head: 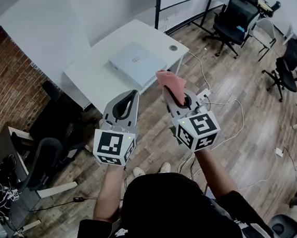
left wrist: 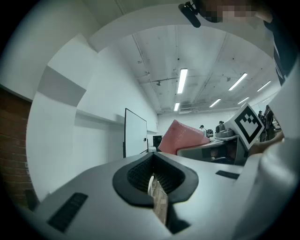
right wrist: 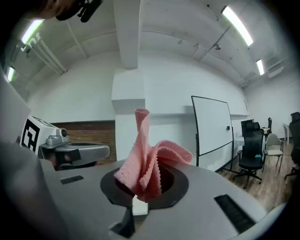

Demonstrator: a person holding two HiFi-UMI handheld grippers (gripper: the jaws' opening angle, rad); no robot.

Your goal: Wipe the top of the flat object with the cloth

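R tool [right wrist: 139,202] grips crumpled pink scallop-edged cloth [right wrist: 146,165].

An office: black swivel chairs [head: 235,16], white desk [head: 90,79], whiteboard [right wrist: 212,126], ceiling strip lights [left wrist: 182,80].

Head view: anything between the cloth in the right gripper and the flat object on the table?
Nothing. Head view shows only bare white table between the pink cloth, clamped in the right gripper, and the flat object.
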